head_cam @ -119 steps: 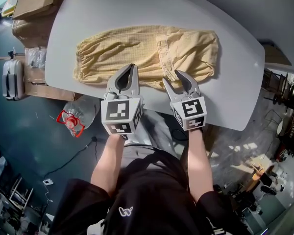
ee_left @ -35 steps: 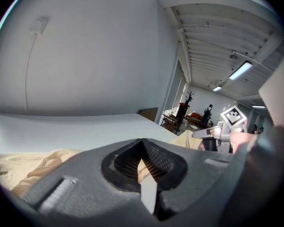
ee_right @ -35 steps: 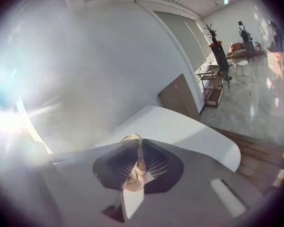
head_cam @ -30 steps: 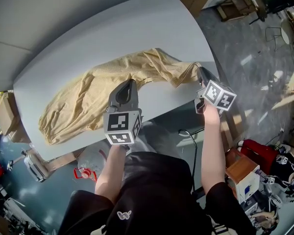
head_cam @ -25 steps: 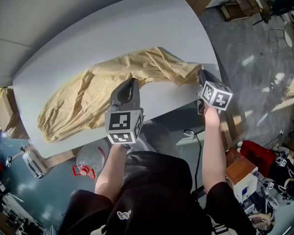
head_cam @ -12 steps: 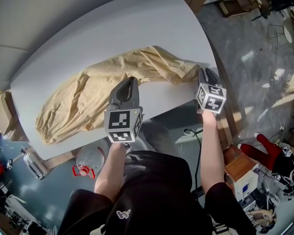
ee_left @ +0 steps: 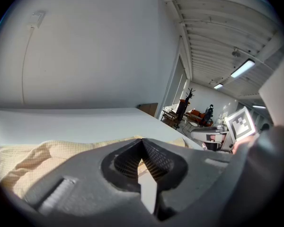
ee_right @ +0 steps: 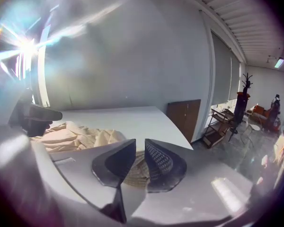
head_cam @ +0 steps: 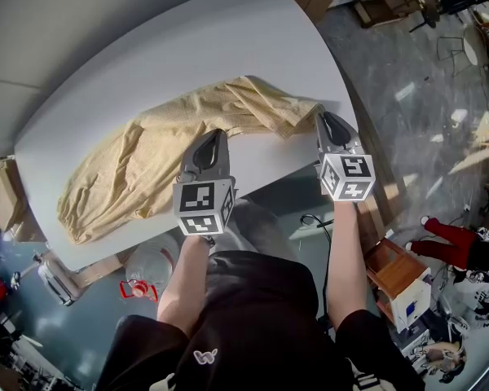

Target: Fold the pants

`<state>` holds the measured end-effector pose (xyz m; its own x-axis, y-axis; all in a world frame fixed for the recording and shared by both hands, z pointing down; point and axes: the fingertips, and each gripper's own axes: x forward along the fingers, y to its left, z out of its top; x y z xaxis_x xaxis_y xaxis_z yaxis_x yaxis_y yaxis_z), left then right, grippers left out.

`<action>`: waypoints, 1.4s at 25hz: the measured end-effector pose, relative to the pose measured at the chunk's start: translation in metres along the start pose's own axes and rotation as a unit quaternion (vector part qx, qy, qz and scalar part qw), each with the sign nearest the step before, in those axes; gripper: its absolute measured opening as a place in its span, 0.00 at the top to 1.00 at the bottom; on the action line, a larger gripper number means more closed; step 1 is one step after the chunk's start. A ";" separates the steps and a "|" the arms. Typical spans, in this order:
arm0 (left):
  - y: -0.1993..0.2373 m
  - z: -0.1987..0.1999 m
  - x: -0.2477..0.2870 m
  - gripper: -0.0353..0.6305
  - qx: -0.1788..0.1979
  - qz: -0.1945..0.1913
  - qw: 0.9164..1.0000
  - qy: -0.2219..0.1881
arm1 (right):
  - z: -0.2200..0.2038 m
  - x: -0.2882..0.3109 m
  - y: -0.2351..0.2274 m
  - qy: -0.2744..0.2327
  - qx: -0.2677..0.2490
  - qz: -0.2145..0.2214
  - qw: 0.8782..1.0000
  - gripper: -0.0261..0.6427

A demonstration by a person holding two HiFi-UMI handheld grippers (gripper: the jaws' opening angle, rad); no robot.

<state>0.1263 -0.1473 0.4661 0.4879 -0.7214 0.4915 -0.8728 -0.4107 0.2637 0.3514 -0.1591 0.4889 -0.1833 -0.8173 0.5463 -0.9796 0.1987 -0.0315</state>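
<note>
Two hand-held claws meet a pair of pale yellow pants (head_cam: 171, 149) lying rumpled on the grey desk (head_cam: 147, 55), the cloth running from 8 o'clock to 2 o'clock in the head view. The left claw (head_cam: 213, 135), tips closed together, sits at the garment's 6 o'clock edge; whether it pinches cloth cannot be told. The right claw (head_cam: 326, 123), at the 3 o'clock end, has just been closing, yet a narrow gap remains, the ribbed waistband (ee_right: 132, 174) showing just beyond it, unclamped.

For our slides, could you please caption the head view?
Rumpled yellow pants on a grey table, left tongs at their near edge, right tongs near one end.
</note>
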 end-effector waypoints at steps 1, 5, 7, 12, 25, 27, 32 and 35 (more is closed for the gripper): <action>0.001 -0.001 -0.003 0.94 -0.001 0.001 1.000 0.000 | 0.002 -0.002 0.007 -0.007 0.002 0.010 1.000 0.86; 0.009 -0.003 -0.016 0.94 -0.007 0.009 1.000 -0.005 | 0.016 -0.014 0.025 -0.038 0.029 0.023 0.999 0.95; 0.016 -0.004 -0.024 0.94 -0.011 0.017 1.000 -0.007 | 0.023 -0.018 0.032 -0.050 0.038 0.025 0.998 0.95; 0.036 -0.010 -0.047 0.94 -0.025 0.037 0.999 -0.010 | 0.030 -0.021 0.054 -0.057 0.033 0.038 0.997 0.95; 0.050 -0.011 -0.061 0.94 -0.037 0.045 0.998 -0.019 | 0.040 -0.028 0.069 -0.078 0.049 0.020 0.996 0.95; 0.049 -0.011 -0.060 0.94 -0.037 0.045 0.998 -0.019 | 0.041 -0.030 0.066 -0.081 0.047 0.020 0.995 0.95; 0.044 -0.012 -0.052 0.94 -0.039 0.041 0.998 -0.016 | 0.052 -0.033 0.067 -0.097 0.021 0.033 0.995 0.95; 0.035 -0.011 -0.044 0.94 -0.038 0.033 0.999 -0.015 | 0.044 -0.029 0.080 -0.071 -0.033 0.067 0.995 0.78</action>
<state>0.0738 -0.1236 0.4631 0.4293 -0.7620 0.4849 -0.9005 -0.3193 0.2953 0.2743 -0.1431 0.4331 -0.3272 -0.8480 0.4169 -0.9386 0.3429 -0.0391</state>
